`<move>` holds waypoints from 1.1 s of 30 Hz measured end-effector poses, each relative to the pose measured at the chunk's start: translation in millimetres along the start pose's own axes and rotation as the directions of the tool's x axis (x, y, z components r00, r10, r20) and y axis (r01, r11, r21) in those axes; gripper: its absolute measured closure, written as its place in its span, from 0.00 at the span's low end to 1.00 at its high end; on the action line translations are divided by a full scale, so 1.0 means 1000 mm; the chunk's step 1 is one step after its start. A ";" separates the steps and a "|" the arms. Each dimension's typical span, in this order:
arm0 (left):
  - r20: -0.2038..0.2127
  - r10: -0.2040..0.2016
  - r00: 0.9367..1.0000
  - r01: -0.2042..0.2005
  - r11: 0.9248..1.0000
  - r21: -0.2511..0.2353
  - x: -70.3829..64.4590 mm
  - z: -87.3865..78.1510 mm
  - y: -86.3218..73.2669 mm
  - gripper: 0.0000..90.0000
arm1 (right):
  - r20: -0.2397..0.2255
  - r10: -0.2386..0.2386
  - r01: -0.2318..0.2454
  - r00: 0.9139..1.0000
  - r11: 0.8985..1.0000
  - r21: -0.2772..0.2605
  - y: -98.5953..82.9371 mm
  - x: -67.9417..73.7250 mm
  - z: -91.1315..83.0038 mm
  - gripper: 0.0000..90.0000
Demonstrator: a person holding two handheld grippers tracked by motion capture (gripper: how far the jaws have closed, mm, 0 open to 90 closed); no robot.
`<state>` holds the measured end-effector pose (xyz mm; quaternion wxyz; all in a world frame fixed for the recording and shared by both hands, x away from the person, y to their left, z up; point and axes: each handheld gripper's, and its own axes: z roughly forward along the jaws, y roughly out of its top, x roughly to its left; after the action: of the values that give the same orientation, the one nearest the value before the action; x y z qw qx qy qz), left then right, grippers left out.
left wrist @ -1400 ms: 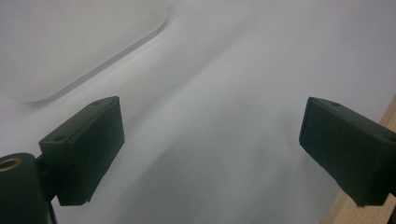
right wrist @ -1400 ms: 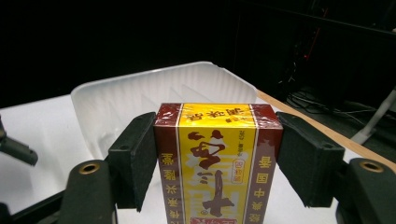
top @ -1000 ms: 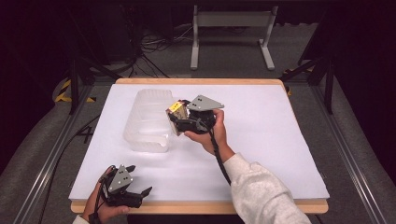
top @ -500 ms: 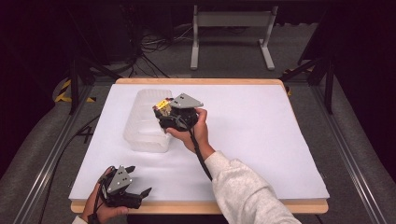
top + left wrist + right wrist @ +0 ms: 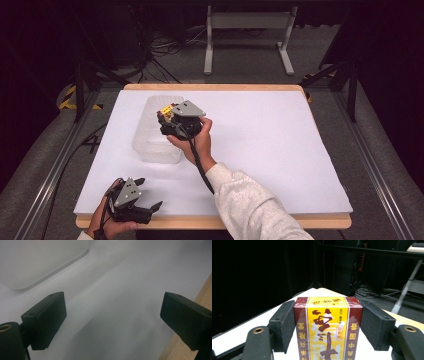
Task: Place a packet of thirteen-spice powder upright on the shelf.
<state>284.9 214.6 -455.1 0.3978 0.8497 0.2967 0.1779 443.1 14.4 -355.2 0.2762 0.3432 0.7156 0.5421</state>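
A small red and yellow box (image 5: 328, 327) with printed characters sits clamped between the black jaws of my right gripper (image 5: 328, 326). From above, that right gripper (image 5: 166, 116) hovers over a clear plastic tub (image 5: 151, 142) on the white table, the box (image 5: 165, 110) showing as a yellow spot at its tip. My left gripper (image 5: 150, 195) rests near the table's front left corner, jaws wide apart with nothing between them. In the left gripper view its fingers (image 5: 47, 317) frame bare white surface, with the tub's corner (image 5: 37, 262) at the upper left.
The white sheet (image 5: 280, 150) covers a wooden table (image 5: 310, 221) whose edge shows at the front. A metal stand (image 5: 247, 35) and cables lie on the floor behind. Rails run along both sides of the table.
My right gripper has carried the box leftward, from beside the tub to above it. The left gripper has stayed put.
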 end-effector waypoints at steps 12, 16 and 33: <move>0.002 0.000 1.000 0.000 1.000 0.003 0.000 0.000 -0.001 0.08 | -0.027 0.076 -0.072 0.997 0.989 0.130 -0.027 0.014 0.006 0.36; 0.004 0.004 1.000 -0.004 1.000 0.007 0.000 0.001 0.000 0.08 | -0.045 0.044 -0.038 0.998 0.990 0.133 -0.029 0.017 0.001 0.35; 0.000 0.000 1.000 0.000 1.000 0.019 0.000 0.002 0.000 0.08 | -0.106 -0.026 0.042 0.994 0.988 0.148 -0.037 0.006 -0.007 0.26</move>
<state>285.8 213.8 -456.5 0.3897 0.8534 0.2987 0.1751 427.3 8.8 -389.3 0.2214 0.3223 0.7734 0.4991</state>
